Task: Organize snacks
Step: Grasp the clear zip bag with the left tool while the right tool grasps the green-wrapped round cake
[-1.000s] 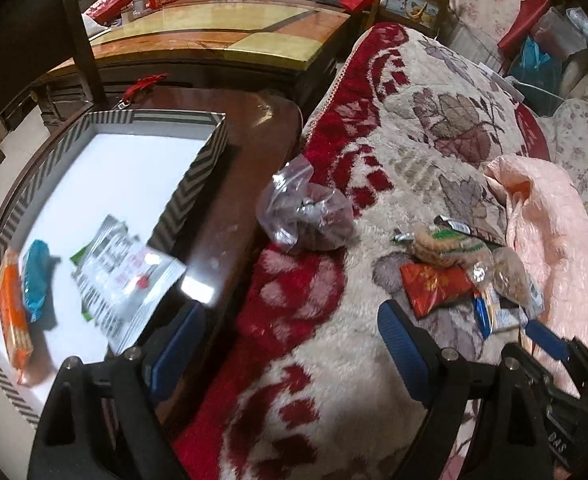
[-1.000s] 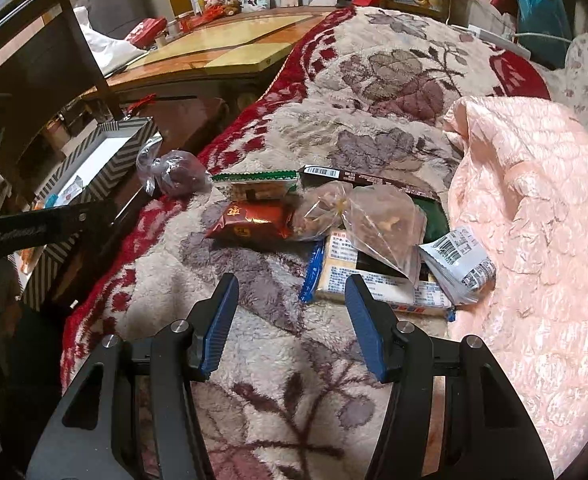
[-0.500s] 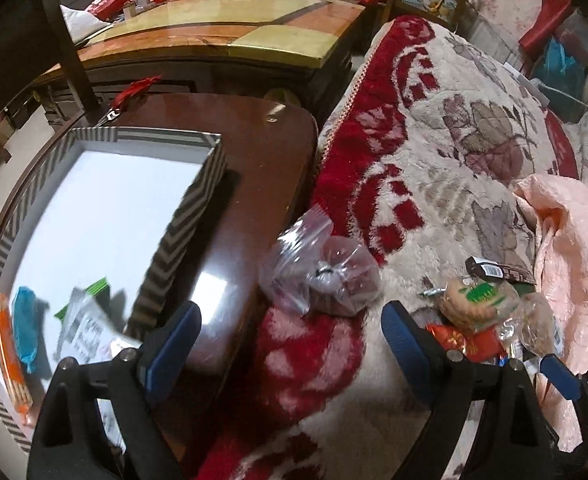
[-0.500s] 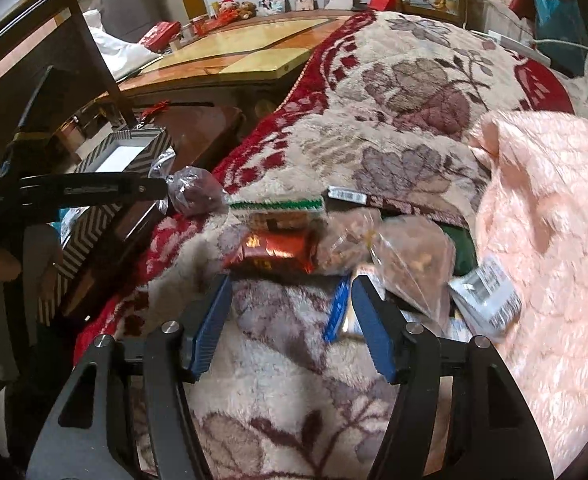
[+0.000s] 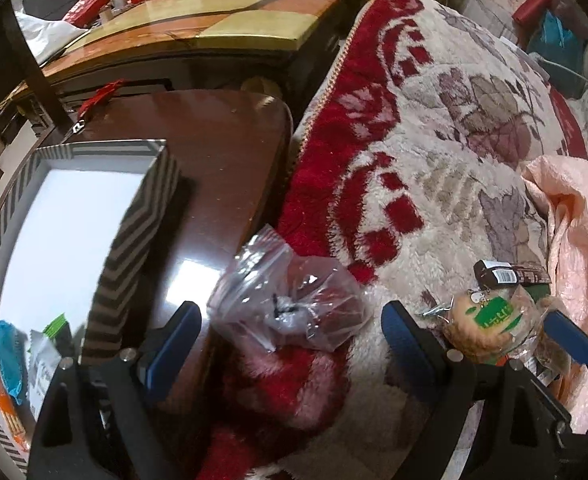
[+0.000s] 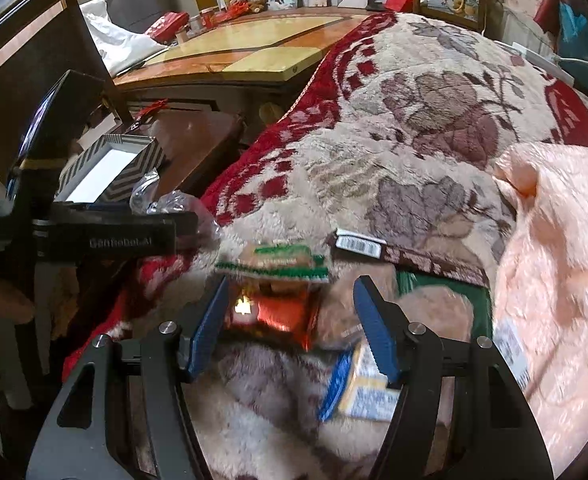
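Observation:
My left gripper (image 5: pixel 289 332) is open, its jaws either side of a clear plastic bag of dark red snacks (image 5: pixel 294 304) lying on the floral blanket (image 5: pixel 434 140) at the edge of the wooden table. My right gripper (image 6: pixel 294 320) is open, its jaws around a red foil packet (image 6: pixel 277 312). A green-edged cookie pack (image 6: pixel 273 266) lies just beyond it and also shows in the left wrist view (image 5: pixel 490 320). A striped box (image 5: pixel 133 216) on the left holds an orange packet (image 5: pixel 1 400), a blue packet (image 5: pixel 7 352) and a white packet (image 5: pixel 43 368).
A dark brown bar with a barcode (image 6: pixel 394 256), a blue and yellow packet (image 6: pixel 358 388) and a white barcode packet (image 6: pixel 510 344) lie by the right gripper. A pink quilt (image 6: pixel 554 240) is at right. The left gripper's body (image 6: pixel 93 240) is to the left.
My left gripper moved forward until its jaws flank the clear bag. My right gripper moved forward until its jaws flank the red foil packet. Both stayed open.

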`<state>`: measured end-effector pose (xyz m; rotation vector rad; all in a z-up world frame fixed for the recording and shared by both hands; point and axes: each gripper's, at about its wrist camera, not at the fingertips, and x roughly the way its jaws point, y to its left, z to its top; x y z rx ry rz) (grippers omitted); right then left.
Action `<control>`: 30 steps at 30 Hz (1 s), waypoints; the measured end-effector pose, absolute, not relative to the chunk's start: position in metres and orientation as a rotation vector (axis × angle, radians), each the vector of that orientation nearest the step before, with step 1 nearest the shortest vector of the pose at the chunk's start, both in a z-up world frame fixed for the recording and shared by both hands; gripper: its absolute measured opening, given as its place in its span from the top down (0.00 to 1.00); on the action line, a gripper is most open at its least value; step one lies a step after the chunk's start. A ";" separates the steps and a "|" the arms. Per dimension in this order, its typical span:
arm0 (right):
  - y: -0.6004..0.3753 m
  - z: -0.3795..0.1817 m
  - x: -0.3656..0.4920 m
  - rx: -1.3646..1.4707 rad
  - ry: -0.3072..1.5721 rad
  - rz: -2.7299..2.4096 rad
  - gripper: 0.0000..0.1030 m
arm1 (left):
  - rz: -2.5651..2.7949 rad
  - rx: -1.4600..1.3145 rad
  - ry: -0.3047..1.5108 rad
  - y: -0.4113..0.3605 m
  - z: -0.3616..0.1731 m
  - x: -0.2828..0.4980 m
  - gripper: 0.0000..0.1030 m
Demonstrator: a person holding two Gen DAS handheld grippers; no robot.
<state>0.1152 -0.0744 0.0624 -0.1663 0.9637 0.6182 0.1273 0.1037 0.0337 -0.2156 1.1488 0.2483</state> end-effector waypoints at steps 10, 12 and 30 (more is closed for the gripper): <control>-0.051 0.041 0.136 -0.182 1.026 0.655 0.34 | 0.243 -0.204 1.173 0.101 0.025 0.137 0.10; -0.050 0.037 0.139 -0.180 1.052 0.657 0.34 | 0.242 -0.201 1.175 0.100 0.025 0.138 0.10; -0.059 0.034 0.142 -0.139 1.003 0.703 0.54 | 0.194 -0.179 1.191 0.091 0.017 0.144 0.43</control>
